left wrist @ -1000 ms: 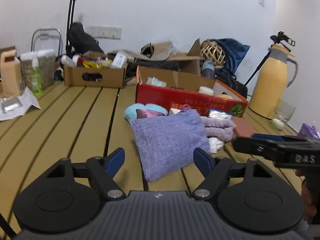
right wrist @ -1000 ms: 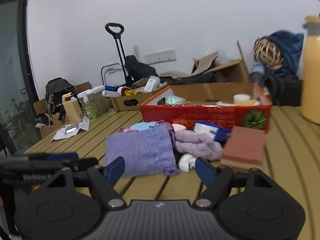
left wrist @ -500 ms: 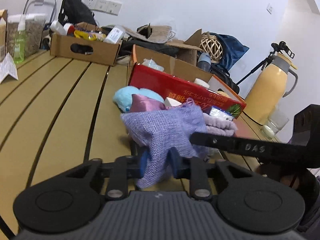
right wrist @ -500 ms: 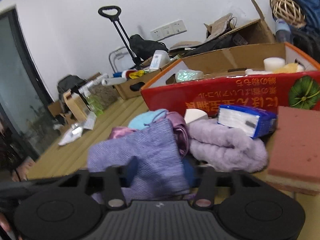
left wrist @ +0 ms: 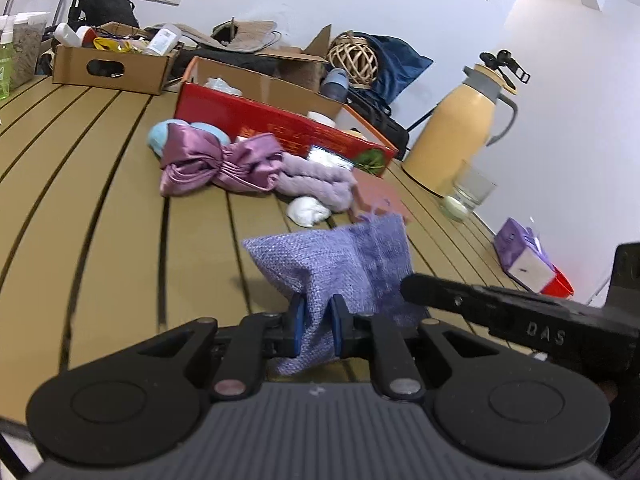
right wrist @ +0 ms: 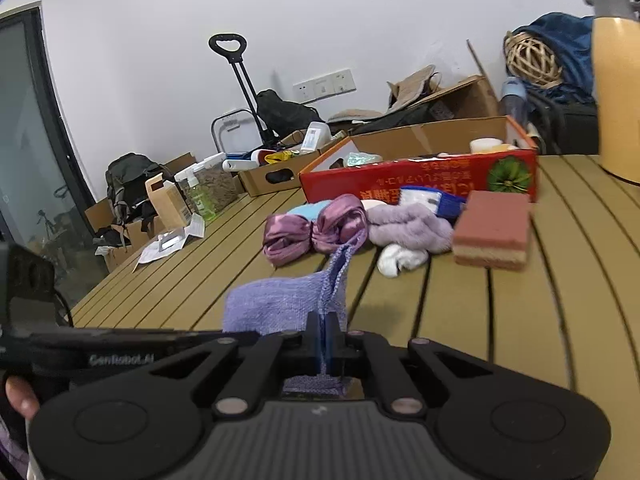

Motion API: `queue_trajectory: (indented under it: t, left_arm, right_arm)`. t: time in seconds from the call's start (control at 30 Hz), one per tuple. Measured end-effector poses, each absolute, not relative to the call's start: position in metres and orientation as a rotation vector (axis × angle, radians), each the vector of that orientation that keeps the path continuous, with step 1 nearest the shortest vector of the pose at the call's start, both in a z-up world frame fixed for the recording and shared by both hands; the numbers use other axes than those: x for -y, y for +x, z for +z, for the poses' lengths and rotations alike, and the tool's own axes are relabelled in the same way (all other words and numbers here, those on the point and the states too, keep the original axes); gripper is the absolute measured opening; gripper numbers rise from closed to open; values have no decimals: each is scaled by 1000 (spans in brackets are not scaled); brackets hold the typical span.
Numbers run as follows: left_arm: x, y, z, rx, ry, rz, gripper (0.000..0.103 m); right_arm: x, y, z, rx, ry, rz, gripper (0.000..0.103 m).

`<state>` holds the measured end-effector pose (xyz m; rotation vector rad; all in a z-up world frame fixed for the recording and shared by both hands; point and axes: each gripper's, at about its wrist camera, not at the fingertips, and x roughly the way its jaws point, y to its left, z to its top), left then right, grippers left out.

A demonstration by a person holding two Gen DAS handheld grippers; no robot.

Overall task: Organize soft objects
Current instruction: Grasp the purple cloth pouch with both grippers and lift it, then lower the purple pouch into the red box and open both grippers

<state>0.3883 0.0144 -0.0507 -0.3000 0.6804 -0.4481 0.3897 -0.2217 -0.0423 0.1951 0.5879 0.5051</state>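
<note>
Both grippers hold one purple knitted cloth (left wrist: 340, 264), lifted off the pile toward me above the wooden table. My left gripper (left wrist: 315, 326) is shut on its near edge. My right gripper (right wrist: 325, 342) is shut on another edge of the purple knitted cloth (right wrist: 284, 304); its side shows as a black bar in the left wrist view (left wrist: 516, 316). Left on the table lie a shiny purple satin cloth (left wrist: 216, 160), a light blue soft item (left wrist: 162, 136), a fuzzy lilac towel (left wrist: 320, 184) and a small white sock (left wrist: 308, 210).
A red cardboard box (left wrist: 276, 120) with items stands behind the pile. A pink sponge block (right wrist: 494, 232) lies beside the towel. A yellow thermos (left wrist: 456, 128), a glass (left wrist: 470, 196) and a purple tissue pack (left wrist: 520, 252) stand at the right. A brown box (left wrist: 108, 66) sits far left.
Both grippers went from open to shut on the purple knitted cloth and pulled it off the pile toward me. The satin cloth underneath is now uncovered.
</note>
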Motion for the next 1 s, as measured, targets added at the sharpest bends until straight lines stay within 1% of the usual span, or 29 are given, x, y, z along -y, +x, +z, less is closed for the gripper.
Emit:
queue_trajectory:
  t: [0.2, 0.33, 0.43, 0.57, 0.67, 0.77, 0.83, 0.9, 1.0]
  left_arm:
    - [-5, 382, -53, -709, -309, -435, 14]
    - [0, 376, -45, -675, -293, -460, 14]
    - [2, 381, -37, -659, -276, -466, 14]
    - [-1, 414, -10, -609, -280, -506, 14]
    - [-3, 459, 18, -579, -260, -522, 14]
    - [-4, 520, 42, -583, -243, -515, 14]
    - [-6, 567, 49, -610, -229, -499, 14]
    - [-9, 612, 47, -676, -239, -469, 14]
    - [-14, 669, 36, -753, -193, -442, 14]
  right_arm:
    - [238, 367, -42, -576, 188, 445, 1]
    - [244, 361, -39, -552, 198, 439, 1]
    - [246, 366, -35, -539, 208, 439, 1]
    - [248, 398, -16, -502, 200, 461, 1]
    - [247, 443, 10, -452, 176, 477, 1]
    - [242, 509, 34, -436, 138, 495, 1]
    - [238, 559, 44, -473, 149, 517, 2]
    - [232, 613, 46, -527, 166, 531, 2]
    - [218, 683, 36, -608, 203, 543, 2]
